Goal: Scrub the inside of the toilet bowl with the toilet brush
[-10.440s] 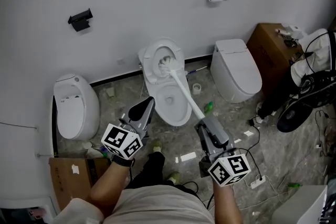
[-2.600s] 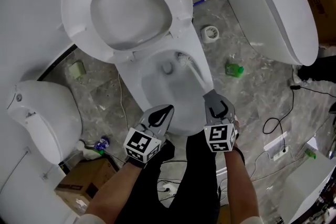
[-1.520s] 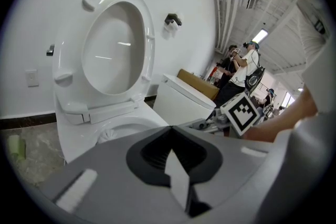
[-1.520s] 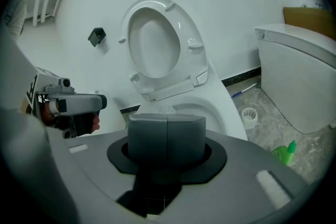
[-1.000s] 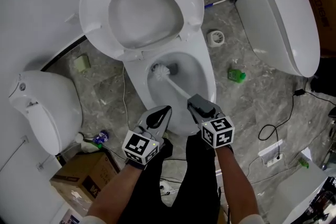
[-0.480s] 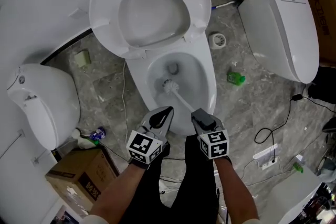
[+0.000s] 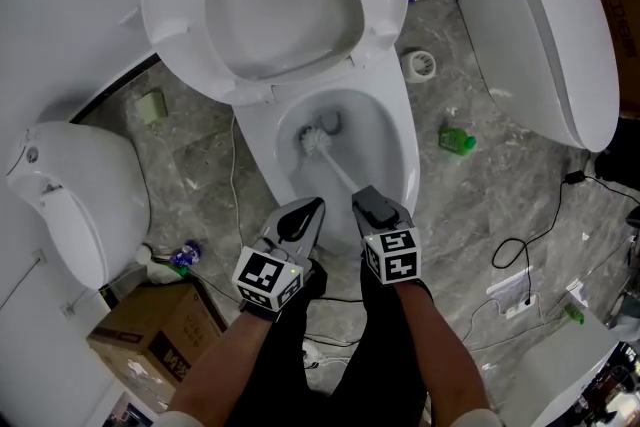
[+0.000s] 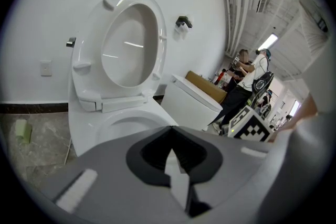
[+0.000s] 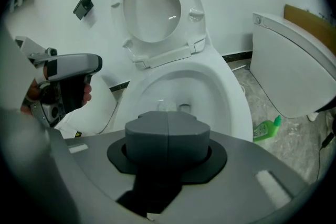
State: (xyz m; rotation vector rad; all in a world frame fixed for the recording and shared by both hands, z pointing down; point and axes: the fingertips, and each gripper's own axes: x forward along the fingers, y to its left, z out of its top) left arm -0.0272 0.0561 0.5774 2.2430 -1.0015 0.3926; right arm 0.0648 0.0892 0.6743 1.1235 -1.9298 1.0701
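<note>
The white toilet bowl [image 7: 405,155] stands below me with its seat and lid [image 7: 275,5] raised against the wall. A white toilet brush has its bristle head [image 7: 318,137] down at the back left of the bowl, and its handle [image 7: 340,173] slants up to my right gripper [image 7: 366,203], which is shut on it. In the right gripper view [image 9: 167,131] the jaws hide the handle and only the bristles [image 9: 167,107] show. My left gripper [image 7: 305,213] hangs shut and empty over the bowl's front rim, just left of the right one.
A second toilet [image 7: 545,25] stands to the right and another [image 7: 75,205] to the left. On the grey floor lie a green bottle [image 7: 458,141], a tape roll [image 7: 420,65], a cardboard box [image 7: 150,335] and a power strip with cables [image 7: 515,300].
The brush head went from the bowl's back left to its middle and has returned toward the back left. The right gripper shifted slightly left with it; the left gripper stayed put.
</note>
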